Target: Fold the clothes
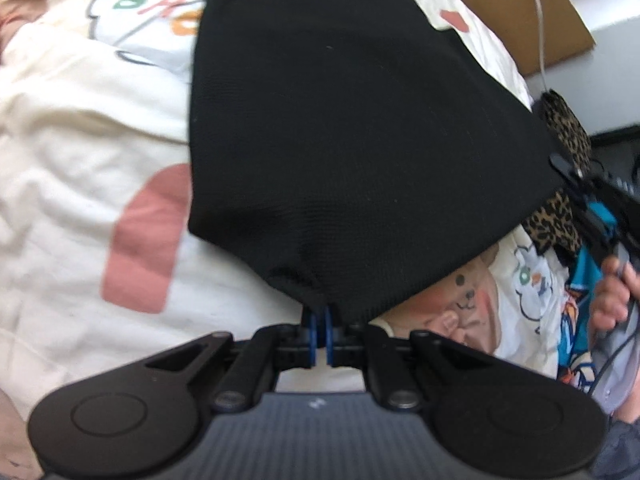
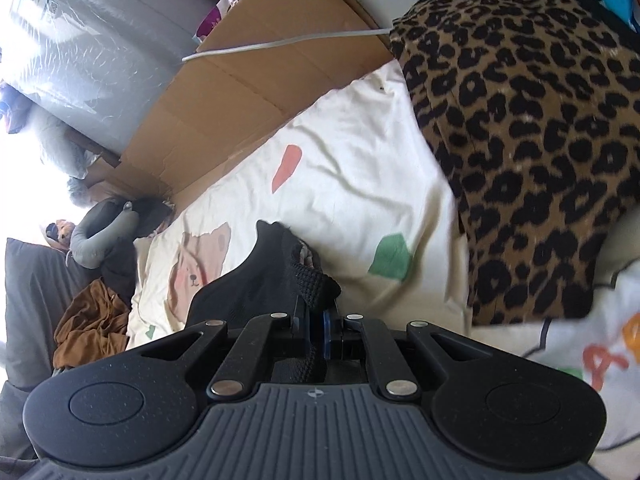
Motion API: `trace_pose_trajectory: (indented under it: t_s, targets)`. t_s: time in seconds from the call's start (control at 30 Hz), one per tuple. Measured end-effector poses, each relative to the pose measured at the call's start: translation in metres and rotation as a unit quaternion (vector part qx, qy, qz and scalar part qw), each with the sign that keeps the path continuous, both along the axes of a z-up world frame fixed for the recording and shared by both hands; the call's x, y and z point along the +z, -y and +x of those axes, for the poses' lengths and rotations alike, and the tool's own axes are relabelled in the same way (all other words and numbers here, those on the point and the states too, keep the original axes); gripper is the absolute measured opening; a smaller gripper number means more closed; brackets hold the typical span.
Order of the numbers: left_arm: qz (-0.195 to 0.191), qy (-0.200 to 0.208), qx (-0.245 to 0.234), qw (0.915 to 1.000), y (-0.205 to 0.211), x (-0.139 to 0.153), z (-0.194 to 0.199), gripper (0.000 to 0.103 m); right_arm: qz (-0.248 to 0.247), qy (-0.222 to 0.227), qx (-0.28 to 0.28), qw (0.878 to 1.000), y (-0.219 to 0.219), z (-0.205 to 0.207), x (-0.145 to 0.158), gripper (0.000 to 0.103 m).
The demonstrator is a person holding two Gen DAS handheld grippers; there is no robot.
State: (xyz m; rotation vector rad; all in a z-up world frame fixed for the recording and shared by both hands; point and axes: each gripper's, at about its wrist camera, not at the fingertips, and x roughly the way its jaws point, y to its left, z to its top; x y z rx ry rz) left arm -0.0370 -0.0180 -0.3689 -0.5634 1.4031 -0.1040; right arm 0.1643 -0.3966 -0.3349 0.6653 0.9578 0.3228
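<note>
A black knitted garment (image 1: 360, 140) is pinched by its near corner between the blue pads of the left hand-held gripper (image 1: 322, 320), whose fingers are pressed together on the fabric. Ahead of that gripper the garment is spread out over a cream bed sheet (image 1: 80, 184) printed with bears, letters and coloured patches. At the garment's far right corner the right hand-held gripper (image 1: 560, 164) is seen, held by a person's hand (image 1: 612, 292). In the right wrist view, the right hand-held gripper (image 2: 318, 320) is closed on a bunched edge of the same black garment (image 2: 260, 280), which runs to the left of and ahead of its fingers. A leopard-print garment (image 2: 520, 140) lies on the sheet ahead and to the right of this gripper, just beside the black one. Flattened cardboard (image 2: 248, 80) is propped along the bed's edge ahead and to the left, with a white cable (image 2: 280, 42) across it. A brown crumpled cloth (image 2: 92, 328) is seen far to the left
</note>
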Motion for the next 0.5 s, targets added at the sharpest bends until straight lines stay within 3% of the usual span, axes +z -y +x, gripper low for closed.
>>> trace_pose_trajectory:
  t_s: [0.17, 0.5]
  targets:
    - [-0.014, -0.005, -0.006, 0.9999, 0.016, -0.004, 0.002, 0.004, -0.007, -0.014, 0.002, 1.0, 0.008, 0.018, -0.007, 0.005]
    - [-0.037, -0.011, 0.026, 0.9989, 0.022, -0.019, 0.001, 0.004, -0.027, -0.025, -0.003, 0.999, 0.011, 0.034, -0.02, 0.005]
